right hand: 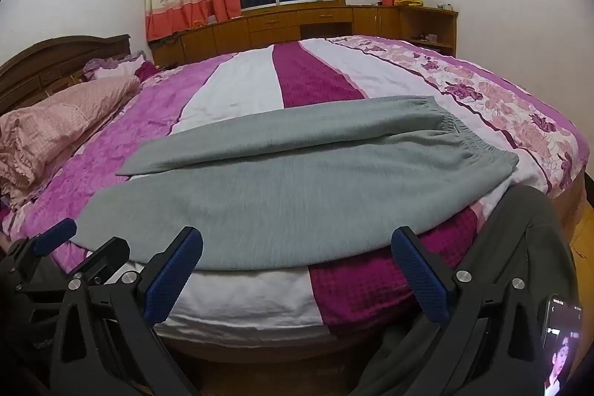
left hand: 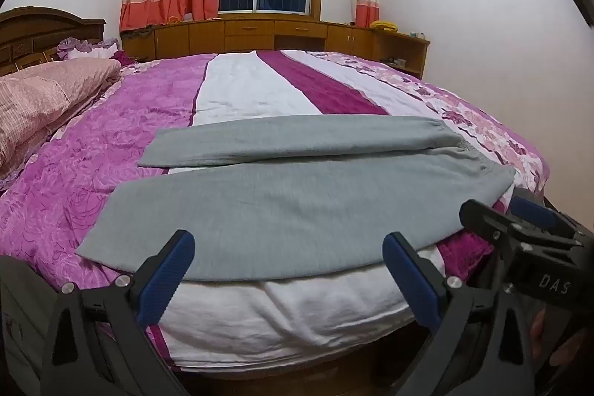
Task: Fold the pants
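Grey pants point(left hand: 289, 199) lie flat across the near side of the bed, waistband to the right, two legs running left with a narrow gap between them. They also show in the right wrist view point(right hand: 282, 180). My left gripper point(left hand: 287, 279) is open and empty at the bed's near edge, just short of the near leg. My right gripper point(right hand: 297, 275) is open and empty, also at the near edge below the pants. The right gripper also shows at the right of the left wrist view point(left hand: 519, 221), and the left gripper at the left of the right wrist view point(right hand: 80, 242).
The bed has a purple, white and floral cover point(left hand: 260, 88). Pink pillows point(left hand: 44, 99) lie at the left by a dark headboard point(left hand: 48, 28). Wooden cabinets point(left hand: 274, 34) run under the window. A phone point(right hand: 562, 340) sits at lower right.
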